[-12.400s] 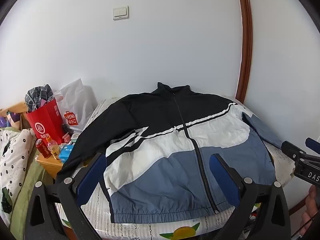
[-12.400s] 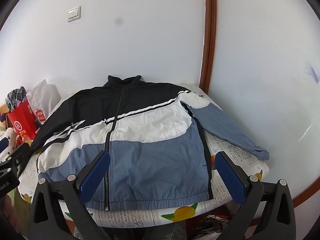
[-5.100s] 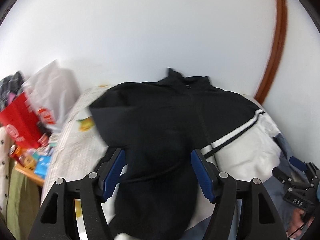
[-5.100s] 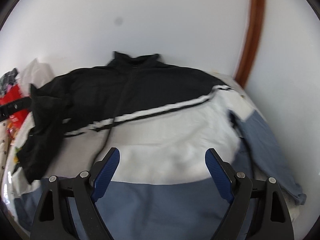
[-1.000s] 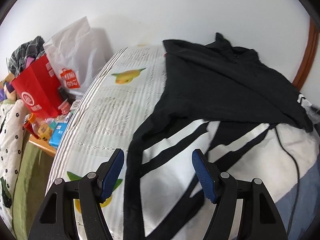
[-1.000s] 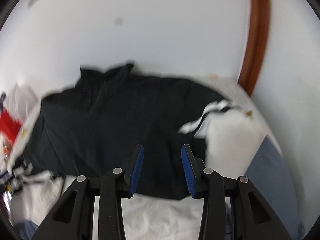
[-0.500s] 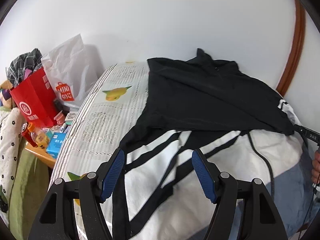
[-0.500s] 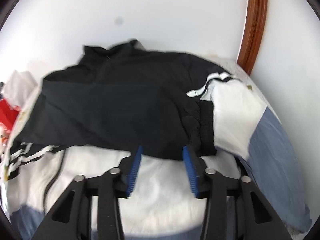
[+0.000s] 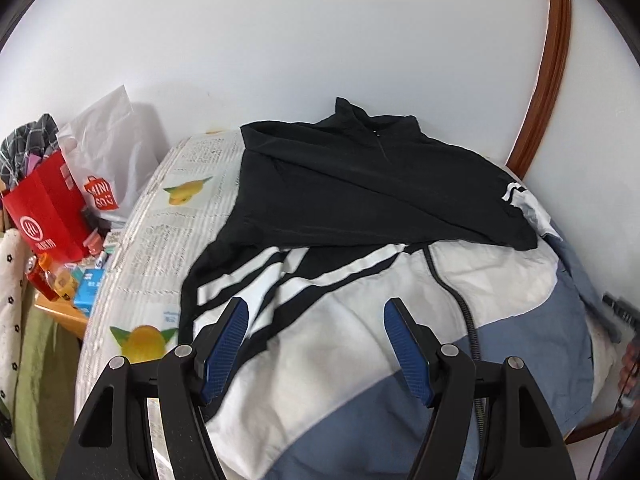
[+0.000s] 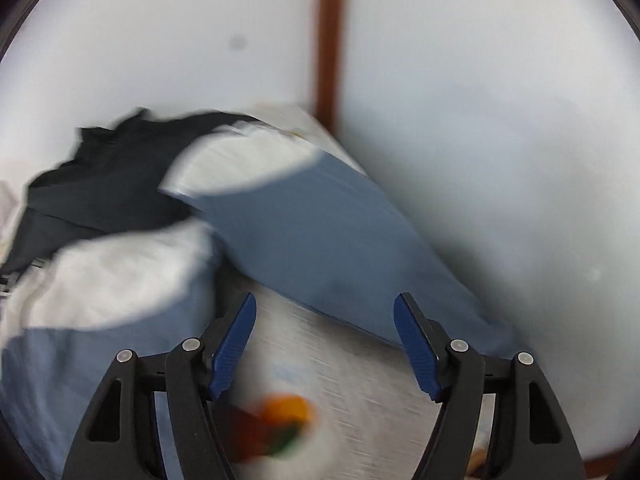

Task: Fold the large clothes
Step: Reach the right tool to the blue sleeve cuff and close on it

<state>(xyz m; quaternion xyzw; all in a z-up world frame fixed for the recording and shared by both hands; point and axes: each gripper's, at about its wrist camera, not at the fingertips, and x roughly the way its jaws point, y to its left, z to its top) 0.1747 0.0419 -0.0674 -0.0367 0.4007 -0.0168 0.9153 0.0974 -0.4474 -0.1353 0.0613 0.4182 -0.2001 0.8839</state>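
Fingers first: our left gripper has its blue pads spread wide, nothing between them; it hangs over the white front panel of the jacket w/o touching it. Our right gripper has jaws opening, nothing between them; below it we see bare printed bedsheet, w/ the blue sleeve lying just ahead, not gripped.

Jacket position: spread front-up on the bed. One black sleeve is already laid across the chest, cuff near the far shoulder. Collar sits at the far edge, close to the wall. Blue sleeve lies out flat to the side.

Step in hand, as we judge it: first sleeve fold done; approach to second sleeve under way. Right view is blurred, so cuff detail cannot be read.

Next move calls for:
1. Right pads over the blue sleeve near its cuff, then close on a single layer.
2. Lift and carry across the chest, on top of the black sleeve.
3. Left gripper free to pin the body if cloth drags.

Off the bed: red bag and white bag, no action req'd.
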